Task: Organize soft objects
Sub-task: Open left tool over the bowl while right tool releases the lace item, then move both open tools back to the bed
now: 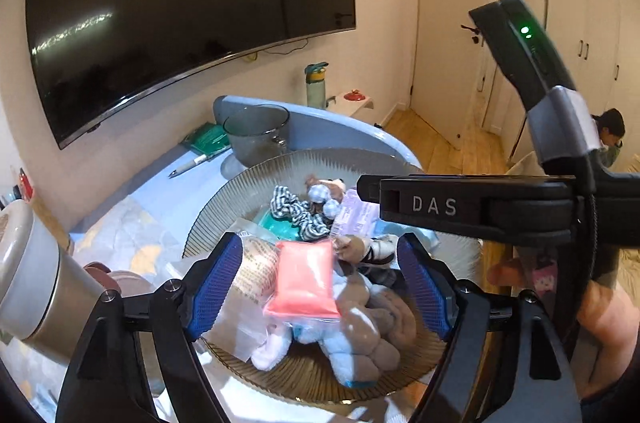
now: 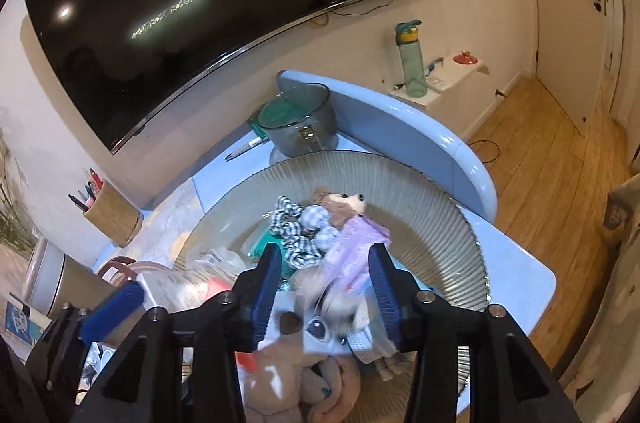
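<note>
A ribbed glass bowl point(image 1: 360, 167) point(image 2: 440, 207) on the blue desk holds soft things: a pink pouch in clear plastic point(image 1: 302, 277), a grey and white plush toy point(image 1: 360, 327) point(image 2: 296, 355), a checked scrunchie point(image 1: 298, 211) point(image 2: 290, 227), a lilac packet point(image 1: 356, 215) point(image 2: 354, 247) and a small bear toy point(image 2: 340, 205). My left gripper point(image 1: 320, 283) is open, its blue pads either side of the pink pouch. My right gripper point(image 2: 326, 297) is open above the plush toy and a blurred small item point(image 2: 336, 303). Its body point(image 1: 472, 207) crosses the left wrist view.
A grey glass jug point(image 1: 256, 135) point(image 2: 298, 125), a pen point(image 1: 190, 165) and a green booklet point(image 1: 208, 137) lie behind the bowl. A steel tumbler point(image 1: 36, 287) stands at left, a pen holder point(image 2: 114, 217) farther left. A big TV point(image 1: 180, 3) hangs above. A water bottle point(image 2: 412, 59) stands on a white shelf.
</note>
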The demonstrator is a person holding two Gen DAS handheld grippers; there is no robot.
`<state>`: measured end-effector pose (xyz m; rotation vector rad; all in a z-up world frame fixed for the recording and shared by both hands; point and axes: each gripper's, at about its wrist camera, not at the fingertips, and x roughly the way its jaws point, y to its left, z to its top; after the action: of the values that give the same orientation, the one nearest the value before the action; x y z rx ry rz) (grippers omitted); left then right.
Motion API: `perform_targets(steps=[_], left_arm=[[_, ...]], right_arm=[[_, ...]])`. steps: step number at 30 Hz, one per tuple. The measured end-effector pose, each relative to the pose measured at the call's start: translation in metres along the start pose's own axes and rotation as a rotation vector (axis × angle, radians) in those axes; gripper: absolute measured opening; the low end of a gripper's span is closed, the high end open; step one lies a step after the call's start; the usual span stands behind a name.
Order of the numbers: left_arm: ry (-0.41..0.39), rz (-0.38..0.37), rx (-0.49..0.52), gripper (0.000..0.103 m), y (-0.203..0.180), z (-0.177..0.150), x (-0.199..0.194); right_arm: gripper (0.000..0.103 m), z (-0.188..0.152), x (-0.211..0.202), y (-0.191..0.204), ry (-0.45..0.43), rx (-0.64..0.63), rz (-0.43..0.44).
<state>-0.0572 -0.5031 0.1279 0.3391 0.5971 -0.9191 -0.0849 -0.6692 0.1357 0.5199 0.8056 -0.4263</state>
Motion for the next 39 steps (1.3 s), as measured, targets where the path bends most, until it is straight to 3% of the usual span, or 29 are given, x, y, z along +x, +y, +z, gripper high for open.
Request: perform_targets(steps=[7, 16, 25, 29, 39], left_arm=[[-0.058, 0.071, 0.013, 0.079, -0.005, -0.009, -0.040], [-0.129, 0.147, -0.008, 0.079, 0.011, -0.027, -0.111], [-0.170, 0.298, -0.089, 0.079, 0.068, -0.062, -0.183], [-0.178, 0.373, -0.134, 0.079, 0.097, -0.080, -0.207], [-0.144, 0.528, -0.292, 0.078, 0.178, -0.135, -0.251]], right_arm=[[0.045, -0.014, -0.022, 0.002, -0.013, 0.008, 0.026], [0.048, -0.039, -0.077, 0.052, -0.091, -0.114, 0.055], [0.057, -0.069, -0.113, 0.132, -0.139, -0.252, 0.139], [0.057, -0.093, -0.114, 0.196, -0.125, -0.375, 0.206], [0.058, -0.142, -0.091, 0.304, -0.045, -0.541, 0.349]])
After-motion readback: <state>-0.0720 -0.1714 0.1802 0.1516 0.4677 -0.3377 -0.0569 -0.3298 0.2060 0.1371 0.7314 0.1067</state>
